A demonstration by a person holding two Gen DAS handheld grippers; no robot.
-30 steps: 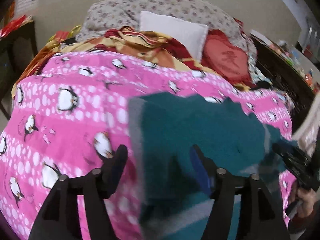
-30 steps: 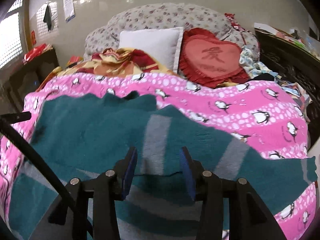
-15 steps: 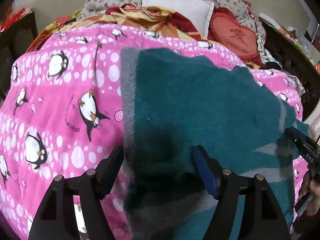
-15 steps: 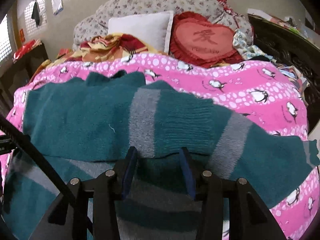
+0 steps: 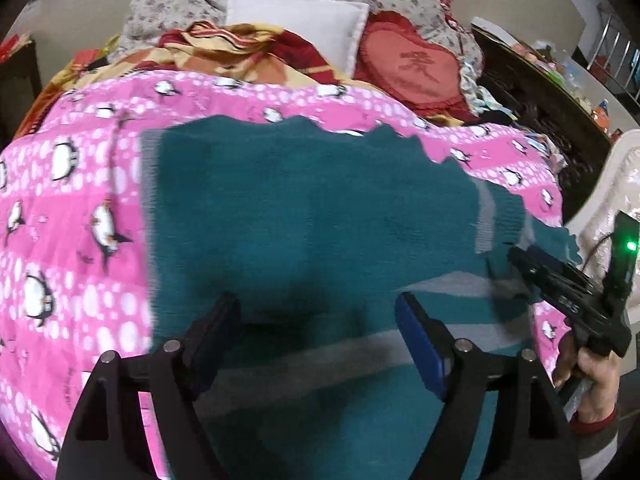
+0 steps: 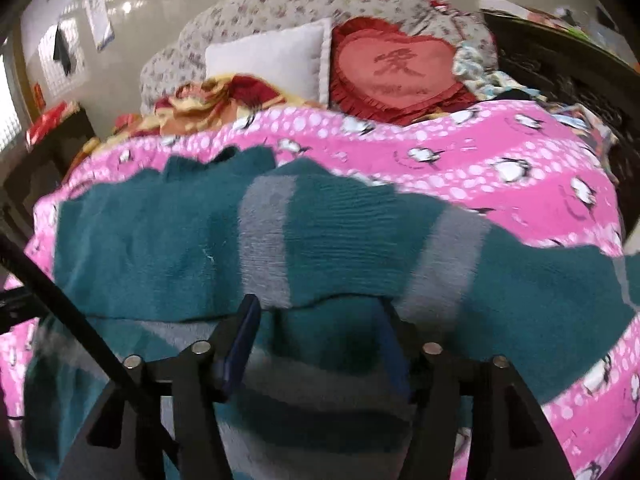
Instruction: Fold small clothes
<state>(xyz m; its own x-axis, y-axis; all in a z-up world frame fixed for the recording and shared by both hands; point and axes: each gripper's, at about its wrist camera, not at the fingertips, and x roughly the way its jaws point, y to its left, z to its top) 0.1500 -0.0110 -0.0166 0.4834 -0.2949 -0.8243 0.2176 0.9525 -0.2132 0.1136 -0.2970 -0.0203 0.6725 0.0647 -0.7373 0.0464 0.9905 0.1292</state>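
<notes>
A teal knitted sweater (image 5: 320,208) with grey stripes lies spread across a pink penguin blanket (image 5: 72,208), its upper layer folded over the lower one. My left gripper (image 5: 316,308) hovers over the sweater's near part. Its jaws are opening and the cloth lies flat below them, not pinched. In the right wrist view the sweater (image 6: 160,248) shows its fold edge just ahead of my right gripper (image 6: 318,312). Those jaws are opening too, with the lower layer between them and the pads off the cloth. The right gripper (image 5: 560,292) also shows at the sweater's right end, held by a hand (image 5: 592,372).
At the bed's head lie a white pillow (image 5: 296,20), a red heart cushion (image 5: 416,68) and a crumpled red and yellow quilt (image 5: 240,44). Dark carved furniture (image 5: 540,100) stands along the right side. Bare pink blanket (image 6: 480,160) lies beyond the sweater.
The lifted part of the sweater has come down flat onto the rest. Both grippers' jaws have widened and no longer pinch the cloth. Both views have shifted across the bed.
</notes>
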